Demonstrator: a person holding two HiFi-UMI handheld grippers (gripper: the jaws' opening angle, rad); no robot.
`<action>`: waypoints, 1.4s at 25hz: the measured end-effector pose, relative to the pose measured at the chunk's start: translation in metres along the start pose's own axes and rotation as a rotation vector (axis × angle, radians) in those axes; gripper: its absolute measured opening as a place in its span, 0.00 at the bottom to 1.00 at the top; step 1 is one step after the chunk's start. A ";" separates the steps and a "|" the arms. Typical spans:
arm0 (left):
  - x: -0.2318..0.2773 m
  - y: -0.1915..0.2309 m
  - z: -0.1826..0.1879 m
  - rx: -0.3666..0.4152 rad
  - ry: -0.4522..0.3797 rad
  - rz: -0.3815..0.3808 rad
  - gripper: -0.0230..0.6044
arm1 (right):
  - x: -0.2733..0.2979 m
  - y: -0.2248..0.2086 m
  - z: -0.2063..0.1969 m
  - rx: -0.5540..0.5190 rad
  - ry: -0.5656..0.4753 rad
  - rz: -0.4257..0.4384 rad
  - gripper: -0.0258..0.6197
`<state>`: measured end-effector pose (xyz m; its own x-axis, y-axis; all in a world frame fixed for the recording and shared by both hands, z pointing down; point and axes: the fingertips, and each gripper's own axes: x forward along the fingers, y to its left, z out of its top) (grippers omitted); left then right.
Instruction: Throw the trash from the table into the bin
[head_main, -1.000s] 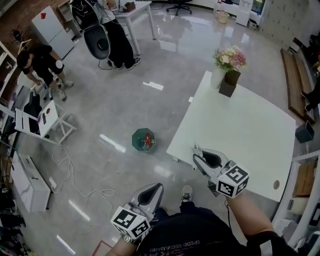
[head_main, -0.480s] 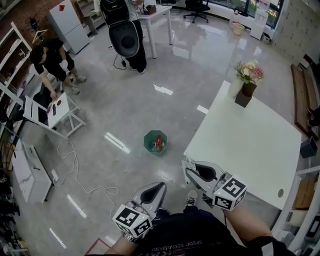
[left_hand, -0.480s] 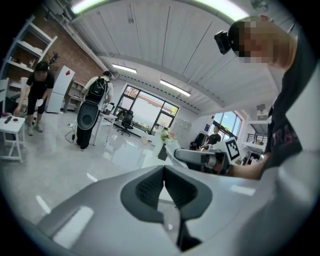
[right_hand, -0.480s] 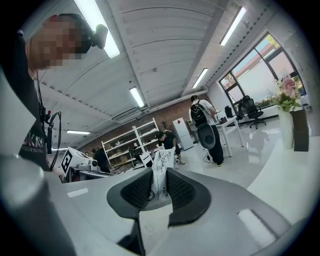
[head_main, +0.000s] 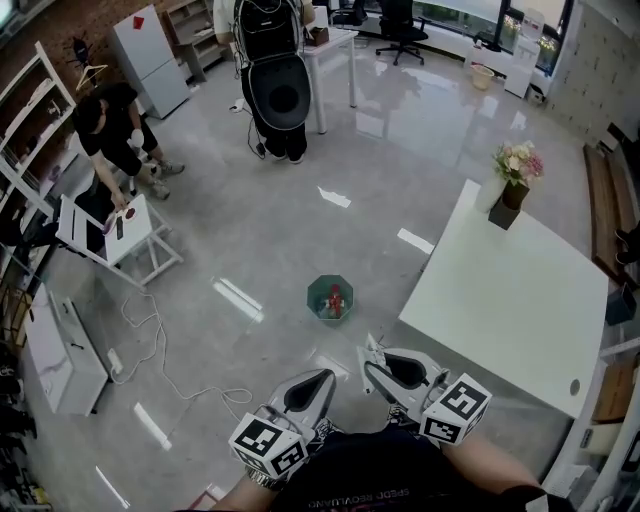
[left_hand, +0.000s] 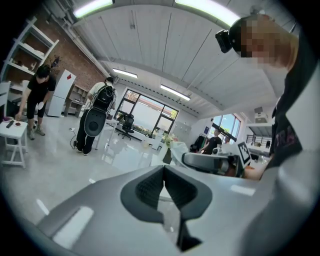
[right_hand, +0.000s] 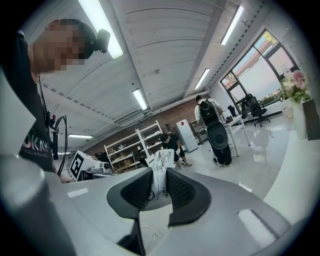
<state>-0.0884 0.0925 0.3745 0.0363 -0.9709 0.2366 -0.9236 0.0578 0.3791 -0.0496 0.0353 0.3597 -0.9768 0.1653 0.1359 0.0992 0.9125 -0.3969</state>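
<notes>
Right gripper view: right hand-held gripper (right_hand: 159, 172) pinches white paper trash (right_hand: 162, 157). Left hand-held gripper (left_hand: 163, 169) closed, empty.

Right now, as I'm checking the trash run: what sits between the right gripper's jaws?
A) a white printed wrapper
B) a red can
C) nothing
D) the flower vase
A: in the right gripper view, the right gripper has its pads pressed on a white printed wrapper that sticks up between them.

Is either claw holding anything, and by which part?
The right gripper pinches a white printed scrap by one end; the left gripper holds nothing.
</notes>
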 end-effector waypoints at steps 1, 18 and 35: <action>-0.005 0.004 0.001 0.001 0.000 -0.004 0.05 | 0.005 0.006 -0.001 0.000 0.000 -0.002 0.17; -0.071 0.082 0.000 -0.007 0.009 0.003 0.05 | 0.073 0.036 -0.028 0.028 -0.016 -0.085 0.17; 0.024 0.115 0.028 -0.041 0.056 0.063 0.05 | 0.108 -0.058 -0.005 0.060 0.028 -0.050 0.17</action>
<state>-0.2041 0.0698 0.3988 0.0011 -0.9505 0.3107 -0.9084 0.1290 0.3977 -0.1597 0.0020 0.4015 -0.9746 0.1308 0.1819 0.0378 0.8962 -0.4421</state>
